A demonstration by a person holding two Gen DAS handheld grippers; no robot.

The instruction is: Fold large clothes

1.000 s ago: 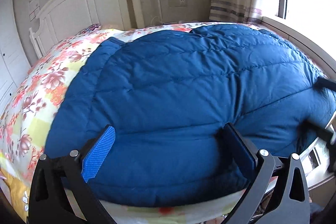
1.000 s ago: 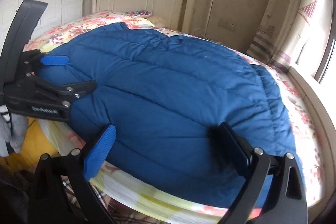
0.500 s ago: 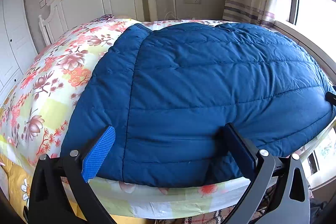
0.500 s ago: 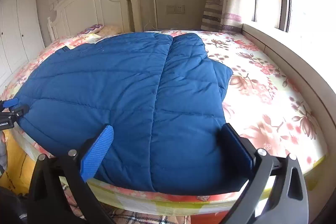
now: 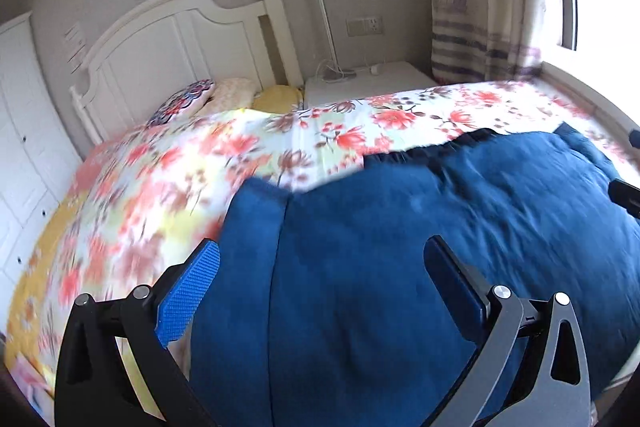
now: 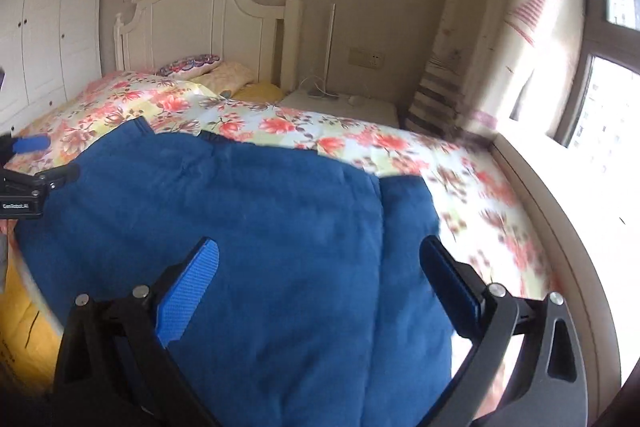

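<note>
Blue padded coat [image 5: 420, 267] lay spread flat on the floral bedspread [image 5: 168, 179] at the foot end of the bed. Left gripper [image 5: 320, 267] hovered over its left half, fingers spread, grasping nothing. Right gripper [image 6: 320, 265] likewise released above the right half. 2 pillows [image 6: 208, 67] sat by the white headboard [image 6: 200, 19]

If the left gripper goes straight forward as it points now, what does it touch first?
Most likely the blue padded jacket: it fills the space between and ahead of the open left gripper. Depth is unclear, as the picture is blurred.
</note>
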